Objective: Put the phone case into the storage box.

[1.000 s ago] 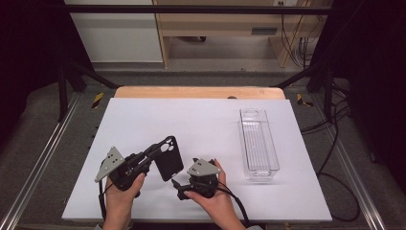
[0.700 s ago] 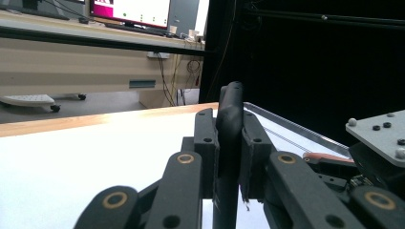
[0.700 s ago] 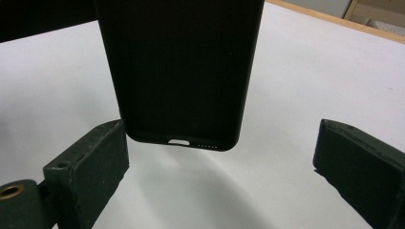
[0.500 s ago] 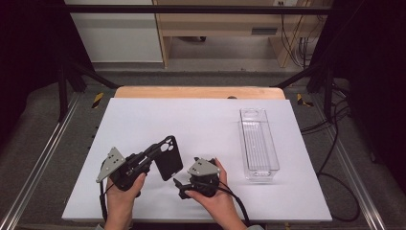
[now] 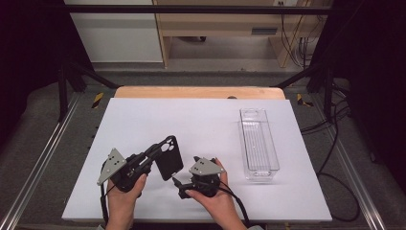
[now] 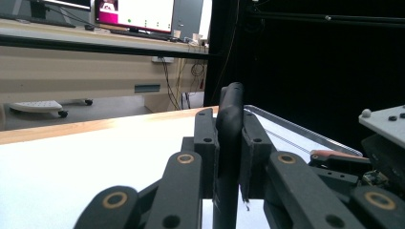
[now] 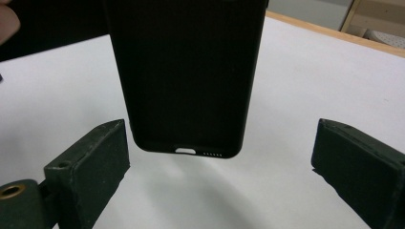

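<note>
Left gripper (image 5: 152, 155) sits lower left of centre in the high view, held in the person's left hand (image 5: 125, 195) at the bottom edge, grey three-cornered plate to its left. Its jaws are clamped on a black phone case (image 5: 169, 157), which stands out toward the upper right of the gripper with the camera cutout at its top end. In the left gripper view the case (image 6: 230, 143) shows edge-on, upright in the middle of the frame, both jaws pressed flat against its two faces, no gap visible. Right gripper (image 5: 176, 183) is just below and right of the case in the high view, lower centre of the frame, held in the right hand (image 5: 215, 199); jaws point left toward the case's lower end. In the right gripper view the jaws are spread wide, one at lower left and one at lower right of the frame, and the case (image 7: 186, 71) hangs from the top centre between them, its bottom edge with port slot and speaker holes facing the camera. Case touches neither jaw there; clear white table on both sides of it. Case looks lifted off the white table (image 5: 201, 120): a soft shadow lies under its bottom edge in the right gripper view. Clear plastic tray (image 5: 259, 144) lies on the right half of the table in the high view, long axis running top to bottom, well apart from both grippers.
</note>
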{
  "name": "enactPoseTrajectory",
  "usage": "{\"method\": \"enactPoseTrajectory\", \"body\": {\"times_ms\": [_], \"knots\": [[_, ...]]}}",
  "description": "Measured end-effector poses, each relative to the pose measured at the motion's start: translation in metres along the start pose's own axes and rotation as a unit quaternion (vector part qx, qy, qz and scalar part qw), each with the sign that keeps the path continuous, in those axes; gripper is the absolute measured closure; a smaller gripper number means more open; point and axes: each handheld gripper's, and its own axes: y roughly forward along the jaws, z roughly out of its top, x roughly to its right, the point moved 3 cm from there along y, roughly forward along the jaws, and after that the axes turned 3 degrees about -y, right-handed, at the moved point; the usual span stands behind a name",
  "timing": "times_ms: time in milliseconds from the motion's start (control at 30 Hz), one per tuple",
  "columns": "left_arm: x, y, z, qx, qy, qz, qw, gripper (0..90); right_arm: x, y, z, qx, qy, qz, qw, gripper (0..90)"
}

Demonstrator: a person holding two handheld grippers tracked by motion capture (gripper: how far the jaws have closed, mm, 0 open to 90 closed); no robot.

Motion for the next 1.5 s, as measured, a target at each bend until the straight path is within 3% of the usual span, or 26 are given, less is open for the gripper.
{"method": "enactPoseTrajectory", "body": {"times_ms": [167,567,867,1233,1333,1500], "knots": [[0.002,0.000,0.000,0.000,0.002,-0.002,1.0000,80.5,-0.003,-0.006,0.006,0.024,0.003,-0.006,0.9997,4.9],[0.003,0.002,-0.002,-0.001,0.003,0.000,1.0000,80.5,-0.007,-0.008,0.013,0.054,0.000,-0.031,0.9980,5.0],[0.000,-0.001,0.001,0.006,0.003,0.007,1.0000,80.6,-0.013,-0.011,0.025,0.057,-0.008,-0.028,0.9979,2.9],[-0.002,-0.003,0.001,0.012,-0.007,0.013,0.9998,80.5,-0.007,-0.013,0.042,0.043,-0.004,-0.048,0.9979,5.0],[-0.002,-0.003,0.002,0.012,-0.001,0.011,0.9999,80.6,-0.007,-0.013,0.046,0.039,-0.007,-0.044,0.9982,4.7],[-0.005,-0.004,0.001,0.014,-0.012,0.012,0.9998,80.6,-0.005,-0.003,0.054,0.025,-0.004,-0.026,0.9993,4.4]]}}
